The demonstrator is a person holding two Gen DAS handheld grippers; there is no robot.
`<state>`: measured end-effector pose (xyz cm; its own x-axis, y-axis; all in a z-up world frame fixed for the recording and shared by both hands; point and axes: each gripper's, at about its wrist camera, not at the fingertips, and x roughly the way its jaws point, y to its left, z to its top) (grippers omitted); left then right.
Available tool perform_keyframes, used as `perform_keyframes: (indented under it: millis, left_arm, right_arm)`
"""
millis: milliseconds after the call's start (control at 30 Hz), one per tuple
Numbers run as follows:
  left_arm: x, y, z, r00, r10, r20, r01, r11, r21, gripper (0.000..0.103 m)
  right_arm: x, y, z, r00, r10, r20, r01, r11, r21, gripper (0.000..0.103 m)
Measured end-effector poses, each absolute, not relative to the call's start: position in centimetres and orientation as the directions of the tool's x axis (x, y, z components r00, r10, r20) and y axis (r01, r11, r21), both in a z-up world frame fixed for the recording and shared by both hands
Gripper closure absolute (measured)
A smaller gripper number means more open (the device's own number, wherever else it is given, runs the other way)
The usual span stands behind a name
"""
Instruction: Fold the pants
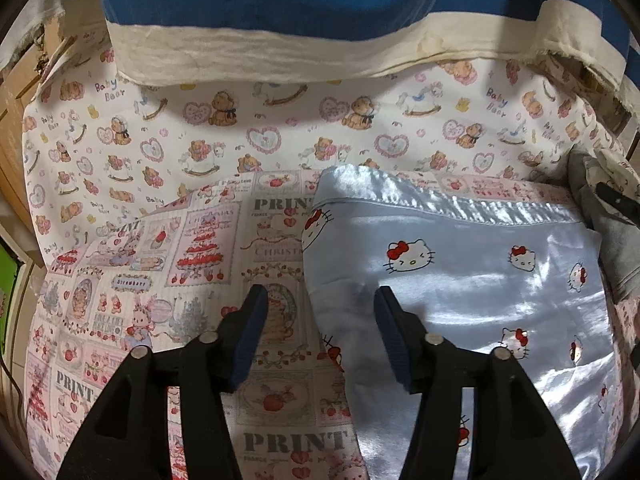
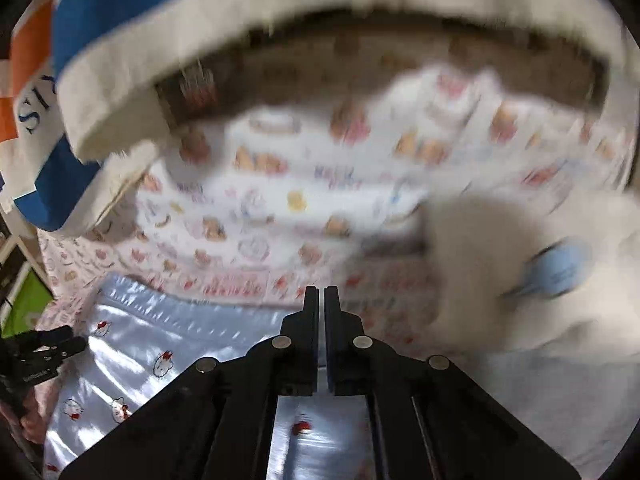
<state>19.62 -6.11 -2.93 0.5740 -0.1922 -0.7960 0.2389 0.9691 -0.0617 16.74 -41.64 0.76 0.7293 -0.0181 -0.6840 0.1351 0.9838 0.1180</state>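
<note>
Blue satin pants look mostly folded already

The pants (image 1: 460, 280) lie in a flat, squared-off bundle on the printed sheet (image 1: 160, 272). The left hand-held gripper (image 1: 320, 304) hangs released over their left edge; the right hand-held gripper (image 2: 321, 300) is clenched on nothing. Probably one more fold or a smoothing left. Right view is blurry, so that pale heap (image 2: 540, 280) is anyone's guess, and the pants' near edge is cut off.

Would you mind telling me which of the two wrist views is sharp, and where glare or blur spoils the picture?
Left wrist view: sharp, with white glare streaks on the shiny light-blue satin pants. Right wrist view: motion-blurred across the bear-print sheet; only the black right gripper is crisp. Both bend at the edges.
</note>
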Motion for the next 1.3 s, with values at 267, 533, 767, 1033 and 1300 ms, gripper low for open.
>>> perform_keyframes:
  millis: [267,533,767,1033,1300]
  left_arm:
    - [19.7,-5.7,-2.7,0.588,-0.184,-0.788,0.219,0.974,-0.064,0.048]
    - [19.9,-5.0,-2.2,0.621,-0.182,-0.763,0.202,0.977,-0.068,0.045]
    - [19.7,-4.9,-1.9,0.623,-0.192,-0.758,0.2,0.976,-0.083,0.044]
    - [19.7,-5.0,-1.8,0.622,-0.196,-0.758,0.203,0.975,-0.086,0.044]
    - [19.9,-5.3,-2.3,0.612,-0.19,-0.768,0.212,0.975,-0.073,0.042]
  right_arm:
    - [17.3,-41.0,-0.4,0.639,0.075,-0.766,0.069,0.986,0.154,0.05]
    - [19.8,-40.0,-3.5,0.576,0.13,-0.807,0.105,0.967,0.231,0.05]
    - [19.1,-39.6,-2.6,0.628,0.072,-0.775,0.105,0.979,0.176,0.1]
    - [17.1,-40.5,1.3,0.658,-0.125,-0.743,0.16,0.987,-0.025,0.1]
    - [17.0,-42.2,-1.1,0.635,-0.164,-0.755,0.174,0.983,-0.067,0.1]
